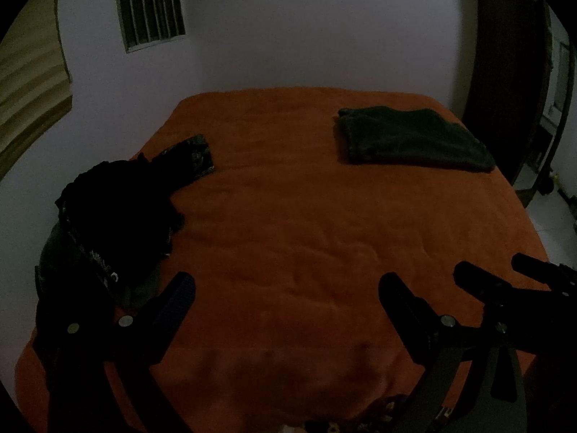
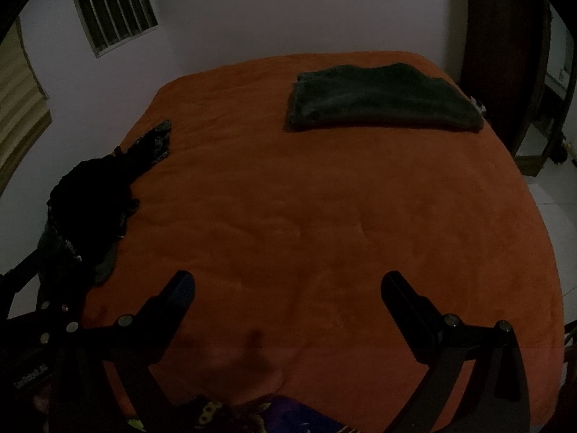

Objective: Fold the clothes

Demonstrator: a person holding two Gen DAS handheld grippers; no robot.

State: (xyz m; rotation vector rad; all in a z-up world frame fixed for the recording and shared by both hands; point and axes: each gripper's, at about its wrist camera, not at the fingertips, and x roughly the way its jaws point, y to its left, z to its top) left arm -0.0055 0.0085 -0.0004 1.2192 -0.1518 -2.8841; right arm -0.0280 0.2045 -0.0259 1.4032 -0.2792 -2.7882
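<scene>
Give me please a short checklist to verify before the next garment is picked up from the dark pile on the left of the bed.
1. Left hand-held gripper open, nothing held: ok.
2. Right hand-held gripper open, nothing held: ok.
3. Middle of the orange bedcover free for spreading a garment: ok.
4. Folded dark green cloth lies flat at the far right, apart from the working area: ok.
5. Unfolded pile lies on the left edge of the bed; partly hanging over: cannot tell.
6. Single garment can be separated from the pile: cannot tell, the pictures are too dark.
</scene>
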